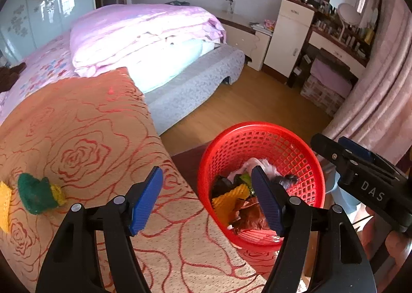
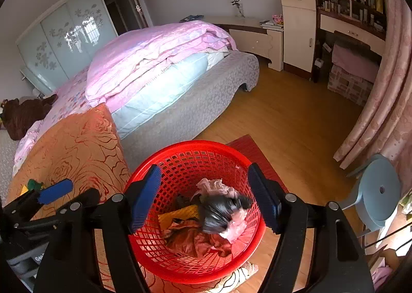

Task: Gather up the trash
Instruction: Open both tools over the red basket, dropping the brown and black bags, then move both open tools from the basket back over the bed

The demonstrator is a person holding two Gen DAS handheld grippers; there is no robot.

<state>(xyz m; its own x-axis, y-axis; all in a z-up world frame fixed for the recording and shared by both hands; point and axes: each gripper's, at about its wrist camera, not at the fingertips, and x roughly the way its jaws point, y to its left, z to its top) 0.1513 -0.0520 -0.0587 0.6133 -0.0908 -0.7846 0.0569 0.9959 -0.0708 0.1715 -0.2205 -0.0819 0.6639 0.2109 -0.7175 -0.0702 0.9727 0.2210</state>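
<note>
Right wrist view: right gripper poised directly above the round red plastic mesh basket, blue-padded fingers spread wide and holding nothing, apparently placed there for dropping trash straight in. Inside the basket, a crumpled black-and-pink plastic bag on top, blurred as though falling or just landed; beneath it a pale pink crumpled wrapper, a yellow ribbed piece and a reddish-brown crumpled sheet. Basket roughly a third full, set at the edge of the counter covered in an orange rose-patterned cloth, partly overhanging the wooden floor, probably for easy reach from both sides.

Left wrist view: left gripper likewise released and empty, hovering over the counter edge between cloth and basket. Still uncollected on the cloth, well to the left: a green-and-yellow scouring sponge, with a yellow scrap touching or just beside it at the frame edge. Likely next target for the left gripper, being nearest that side.
</note>
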